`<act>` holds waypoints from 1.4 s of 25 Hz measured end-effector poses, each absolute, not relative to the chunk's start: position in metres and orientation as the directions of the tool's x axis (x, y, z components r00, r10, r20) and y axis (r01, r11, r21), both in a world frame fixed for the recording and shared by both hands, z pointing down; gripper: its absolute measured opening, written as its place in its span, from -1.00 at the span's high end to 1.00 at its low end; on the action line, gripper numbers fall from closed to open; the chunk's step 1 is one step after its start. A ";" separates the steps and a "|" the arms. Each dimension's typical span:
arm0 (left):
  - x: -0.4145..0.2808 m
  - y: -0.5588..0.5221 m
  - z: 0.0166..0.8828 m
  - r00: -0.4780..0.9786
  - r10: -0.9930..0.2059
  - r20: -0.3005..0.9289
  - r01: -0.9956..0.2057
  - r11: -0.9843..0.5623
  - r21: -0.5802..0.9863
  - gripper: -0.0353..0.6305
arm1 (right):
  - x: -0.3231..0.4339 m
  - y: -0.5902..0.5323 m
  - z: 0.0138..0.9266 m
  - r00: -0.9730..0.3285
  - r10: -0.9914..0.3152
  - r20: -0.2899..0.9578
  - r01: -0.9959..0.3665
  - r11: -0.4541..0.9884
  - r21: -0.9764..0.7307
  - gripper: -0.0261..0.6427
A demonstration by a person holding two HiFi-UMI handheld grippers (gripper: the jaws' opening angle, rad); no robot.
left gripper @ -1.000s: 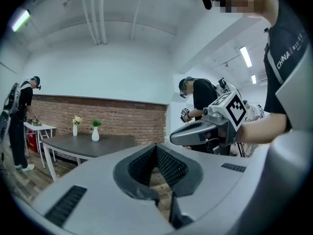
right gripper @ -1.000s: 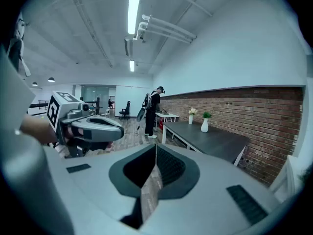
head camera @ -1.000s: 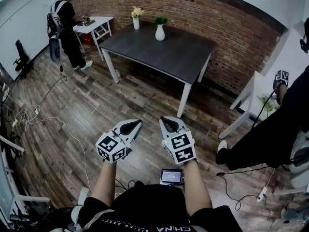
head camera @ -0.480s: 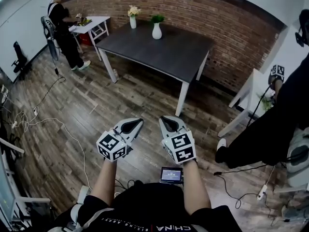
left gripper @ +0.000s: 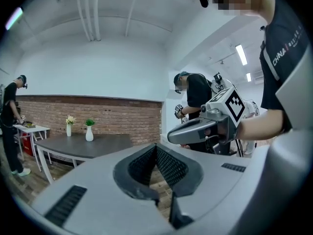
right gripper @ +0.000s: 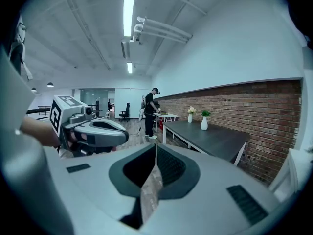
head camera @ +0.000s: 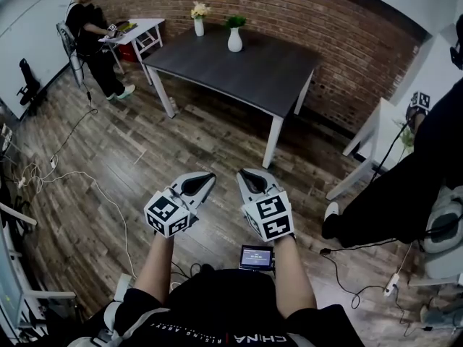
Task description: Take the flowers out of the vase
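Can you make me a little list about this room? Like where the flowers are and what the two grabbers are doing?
room: brick wall, wooden floor
table: dark, next to the brick wall
flowers: pale, standing in a white vase at the table's far corner
second vase: white, holds a green plant, beside the first
left gripper: shut, empty, over the floor, well short of the table
right gripper: shut, empty, beside the left one
job: not started

The red brick wall (head camera: 304, 20) looks rough, the dark grey tabletop (head camera: 246, 71) smooth and matt, the plank floor (head camera: 145, 157) wooden.
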State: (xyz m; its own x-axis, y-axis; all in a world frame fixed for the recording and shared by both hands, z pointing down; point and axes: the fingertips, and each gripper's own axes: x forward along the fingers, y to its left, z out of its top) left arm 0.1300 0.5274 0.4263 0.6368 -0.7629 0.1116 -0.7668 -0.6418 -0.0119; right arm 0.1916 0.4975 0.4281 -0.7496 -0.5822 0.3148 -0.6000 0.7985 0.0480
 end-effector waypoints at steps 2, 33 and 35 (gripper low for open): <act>0.133 0.527 0.426 0.638 -0.762 0.116 -0.765 -0.644 -0.018 0.88 | 0.194 0.498 0.429 -0.751 -0.580 0.315 -0.599 0.800 0.045 0.88; 0.209 0.494 0.448 0.593 -0.792 0.147 -0.803 -0.596 0.026 0.88 | 0.280 0.459 0.462 -0.748 -0.568 0.342 -0.601 0.799 0.011 0.88; 0.204 0.486 0.454 0.580 -0.798 0.161 -0.811 -0.583 0.033 0.88 | 0.278 0.451 0.466 -0.752 -0.560 0.348 -0.598 0.801 -0.003 0.88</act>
